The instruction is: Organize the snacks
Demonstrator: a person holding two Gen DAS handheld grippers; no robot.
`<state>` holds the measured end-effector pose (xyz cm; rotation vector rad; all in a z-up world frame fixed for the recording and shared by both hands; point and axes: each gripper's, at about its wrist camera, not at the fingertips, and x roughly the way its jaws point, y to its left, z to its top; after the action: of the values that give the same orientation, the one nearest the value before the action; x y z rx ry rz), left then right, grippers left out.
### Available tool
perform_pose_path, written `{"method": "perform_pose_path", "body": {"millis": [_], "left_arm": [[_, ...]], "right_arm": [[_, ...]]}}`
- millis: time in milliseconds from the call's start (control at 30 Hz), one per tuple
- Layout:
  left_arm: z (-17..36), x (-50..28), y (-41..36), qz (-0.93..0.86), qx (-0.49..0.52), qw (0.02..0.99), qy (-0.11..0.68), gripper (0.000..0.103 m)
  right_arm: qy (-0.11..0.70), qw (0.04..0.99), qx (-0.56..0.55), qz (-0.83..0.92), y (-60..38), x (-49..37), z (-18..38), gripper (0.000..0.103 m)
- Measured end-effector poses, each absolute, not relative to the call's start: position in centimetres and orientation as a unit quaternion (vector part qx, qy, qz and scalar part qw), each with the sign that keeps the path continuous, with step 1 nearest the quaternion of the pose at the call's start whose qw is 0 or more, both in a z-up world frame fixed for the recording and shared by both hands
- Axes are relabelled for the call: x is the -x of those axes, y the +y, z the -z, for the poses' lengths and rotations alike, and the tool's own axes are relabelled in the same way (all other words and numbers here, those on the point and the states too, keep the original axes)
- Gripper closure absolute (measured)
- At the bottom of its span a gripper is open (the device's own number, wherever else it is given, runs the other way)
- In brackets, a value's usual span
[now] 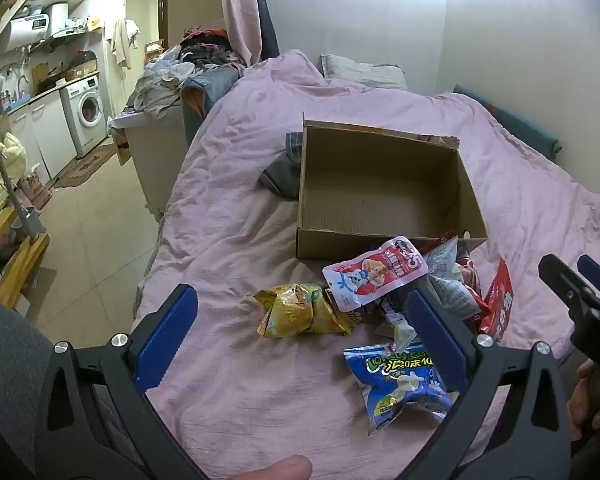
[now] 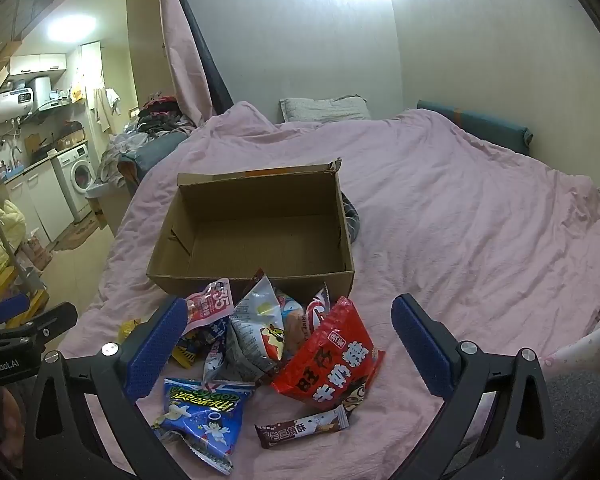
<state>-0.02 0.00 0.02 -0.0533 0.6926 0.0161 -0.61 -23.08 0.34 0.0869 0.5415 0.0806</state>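
An open, empty cardboard box (image 1: 380,196) (image 2: 260,236) sits on the pink bed. A pile of snack packets lies in front of it: a yellow packet (image 1: 300,312), a pink-and-white pouch (image 1: 374,274) (image 2: 208,306), a blue packet (image 1: 404,384) (image 2: 202,412), a grey bag (image 2: 256,328), a red bag (image 2: 332,356) (image 1: 498,304) and a brown bar (image 2: 302,426). My left gripper (image 1: 300,336) is open above the yellow packet and holds nothing. My right gripper (image 2: 288,340) is open above the pile and holds nothing; it also shows in the left wrist view (image 1: 580,280).
The pink duvet (image 2: 460,220) covers the bed. A dark cloth (image 1: 284,168) lies beside the box. Pillows (image 2: 324,108) lie at the head by the wall. A clothes heap (image 1: 172,76), kitchen units and a washing machine (image 1: 86,112) stand to the left, past the bed's edge.
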Motion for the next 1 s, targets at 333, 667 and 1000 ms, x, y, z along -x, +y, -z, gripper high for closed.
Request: {"method": "perform_pose_path", "body": {"millis": [333, 667, 1000], "left_arm": [[-0.06, 0.05, 0.01, -0.008, 0.026, 0.94, 0.339, 0.0], [-0.06, 0.04, 0.02, -0.008, 0.026, 0.94, 0.34, 0.0], [-0.11, 0.1, 0.38, -0.008, 0.026, 0.94, 0.34, 0.0]], "right_arm": [[0.267, 0.962, -0.043, -0.04, -23.11, 0.59, -0.35, 0.0], [0.268, 0.962, -0.043, -0.04, -23.07, 0.57, -0.38, 0.0], [0.268, 0.962, -0.043, -0.04, -23.06, 0.51, -0.41, 0.0]]}}
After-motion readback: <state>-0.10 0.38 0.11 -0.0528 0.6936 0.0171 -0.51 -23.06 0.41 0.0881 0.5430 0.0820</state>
